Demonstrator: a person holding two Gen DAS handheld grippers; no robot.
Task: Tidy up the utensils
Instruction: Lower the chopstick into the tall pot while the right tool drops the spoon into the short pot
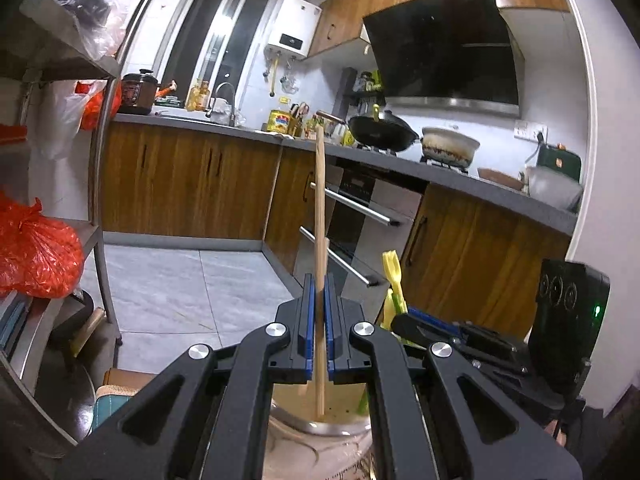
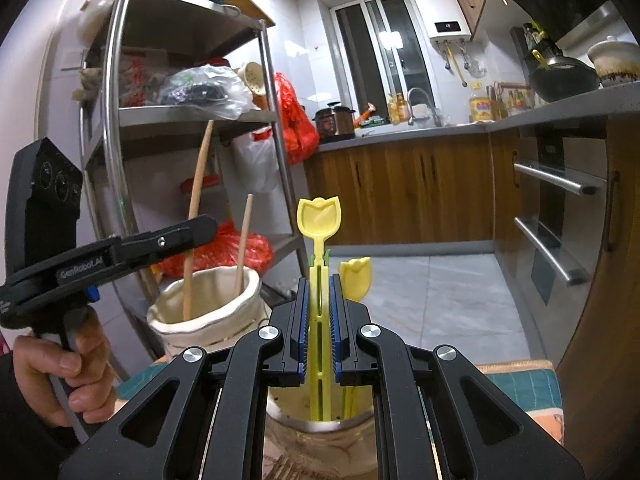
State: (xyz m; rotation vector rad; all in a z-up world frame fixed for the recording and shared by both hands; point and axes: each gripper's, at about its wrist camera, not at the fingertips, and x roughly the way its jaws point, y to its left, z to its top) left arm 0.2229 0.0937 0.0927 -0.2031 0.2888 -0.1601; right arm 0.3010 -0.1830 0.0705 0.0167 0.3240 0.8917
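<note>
My left gripper (image 1: 319, 300) is shut on a long wooden stick (image 1: 320, 200), held upright with its lower end inside a cloth-covered holder (image 1: 320, 428) below the jaws. My right gripper (image 2: 319, 300) is shut on a yellow tulip-shaped plastic spoon (image 2: 319, 216), upright, its lower end inside another holder (image 2: 320, 424). A second yellow tulip spoon (image 2: 355, 276) stands just right of it. In the right wrist view the left gripper (image 2: 200, 232) holds the wooden stick (image 2: 198, 184) over the white cloth holder (image 2: 208, 312), with a shorter wooden stick (image 2: 244, 236) standing in it. The yellow spoons (image 1: 392, 280) show in the left wrist view.
A steel shelf rack (image 2: 120, 112) with bags stands at left, red plastic bags (image 1: 36, 256) on its lower shelves. Wooden kitchen cabinets (image 1: 180, 184) and a grey counter with a wok (image 1: 380, 130) lie ahead. An oven with bar handles (image 2: 556, 216) is at right. Grey floor tiles (image 1: 180, 284) lie between.
</note>
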